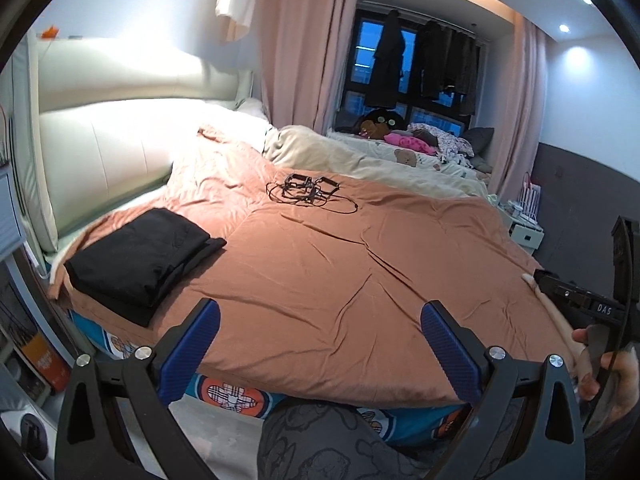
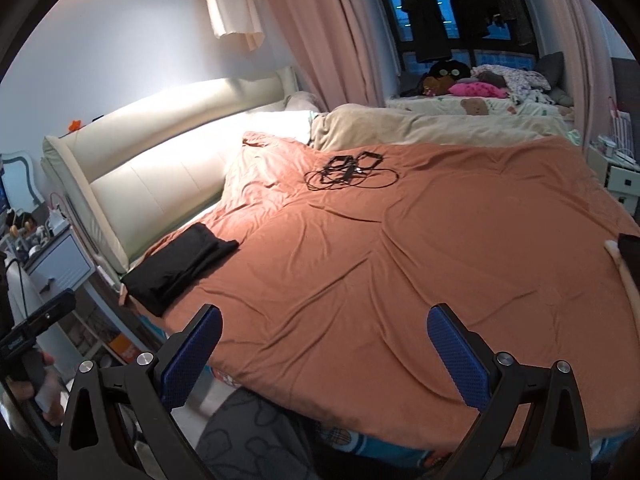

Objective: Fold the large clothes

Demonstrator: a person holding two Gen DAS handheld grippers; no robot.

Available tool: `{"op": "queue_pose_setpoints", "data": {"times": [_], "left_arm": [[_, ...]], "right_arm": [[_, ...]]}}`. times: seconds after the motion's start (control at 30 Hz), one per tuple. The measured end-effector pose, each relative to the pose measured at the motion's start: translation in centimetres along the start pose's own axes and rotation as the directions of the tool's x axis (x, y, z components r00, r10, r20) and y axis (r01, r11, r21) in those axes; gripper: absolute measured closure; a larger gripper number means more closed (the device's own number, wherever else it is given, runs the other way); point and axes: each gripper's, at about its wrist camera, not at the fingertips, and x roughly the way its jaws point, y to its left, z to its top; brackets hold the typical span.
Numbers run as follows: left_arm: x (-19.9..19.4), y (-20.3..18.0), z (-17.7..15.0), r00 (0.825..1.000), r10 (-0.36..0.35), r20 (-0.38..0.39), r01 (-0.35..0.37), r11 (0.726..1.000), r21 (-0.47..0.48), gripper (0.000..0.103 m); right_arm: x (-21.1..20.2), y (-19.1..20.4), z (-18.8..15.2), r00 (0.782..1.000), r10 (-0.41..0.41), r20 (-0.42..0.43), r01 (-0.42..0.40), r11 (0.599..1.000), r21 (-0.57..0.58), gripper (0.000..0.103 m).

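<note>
A folded black garment lies at the left edge of the bed on the orange-brown cover, near the headboard; it also shows in the right wrist view. My left gripper is open and empty, held above the bed's near edge, to the right of the garment. My right gripper is open and empty, also above the near edge of the cover. The right gripper's body shows at the right of the left wrist view. A dark item with a pale edge lies at the bed's right side, mostly cut off.
A tangle of black cables lies mid-bed toward the far side. A beige blanket and a cream headboard border the bed. A nightstand stands left. My patterned trouser leg is at the bed's foot.
</note>
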Motion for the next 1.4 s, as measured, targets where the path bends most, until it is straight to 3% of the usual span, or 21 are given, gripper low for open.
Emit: {"op": "queue_pose_setpoints", "data": {"times": [0.37, 0.73, 1.4], "left_arm": [[-3.5, -1.5, -3.7, 0.998, 0.024, 0.064, -0.028, 0.998, 0.058, 0.001], [-4.8, -3.1, -5.3, 0.995, 0.016, 0.095, -0.023, 0.997, 0.073, 0.001], [-5.9, -2.7, -5.2, 0.992, 0.026, 0.123, -0.033, 0.998, 0.054, 0.001]], "right_arm": [[-5.3, 0.0, -4.8, 0.996, -0.055, 0.065, 0.057, 0.998, -0.035, 0.000], [-6.3, 0.7, -7.2, 0.997, -0.062, 0.052, 0.065, 0.995, -0.072, 0.000], [-6.9, 0.1, -7.2, 0.995, -0.074, 0.068, 0.078, 0.995, -0.061, 0.000]]}}
